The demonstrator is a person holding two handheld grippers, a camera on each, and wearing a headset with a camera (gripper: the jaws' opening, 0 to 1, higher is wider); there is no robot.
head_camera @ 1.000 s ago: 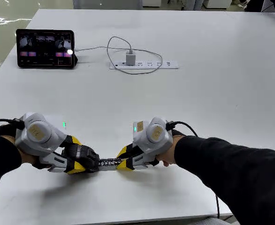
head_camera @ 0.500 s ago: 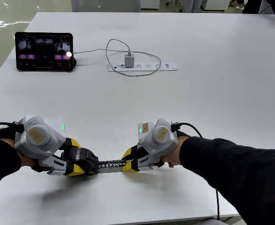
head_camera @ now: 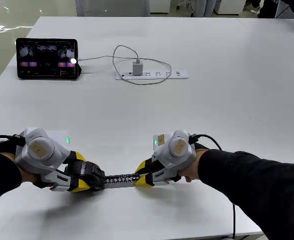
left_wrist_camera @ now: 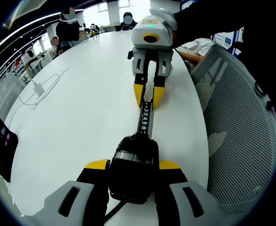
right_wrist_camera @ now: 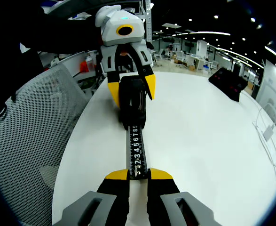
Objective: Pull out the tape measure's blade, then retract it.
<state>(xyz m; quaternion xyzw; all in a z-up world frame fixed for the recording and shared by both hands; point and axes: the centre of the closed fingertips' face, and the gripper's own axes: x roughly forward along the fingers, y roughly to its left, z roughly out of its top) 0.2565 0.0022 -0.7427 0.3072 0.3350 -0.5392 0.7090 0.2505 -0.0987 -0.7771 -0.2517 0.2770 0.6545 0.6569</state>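
- The left gripper [head_camera: 82, 178] is clamped around the black tape measure [left_wrist_camera: 133, 167], low over the white surface [head_camera: 212, 110] near its front edge.
- The blade [head_camera: 121, 178] runs out of the case, stretched straight between the two grippers, numbers facing up.
- The right gripper [head_camera: 142, 178] is closed, pinching the blade's free end.
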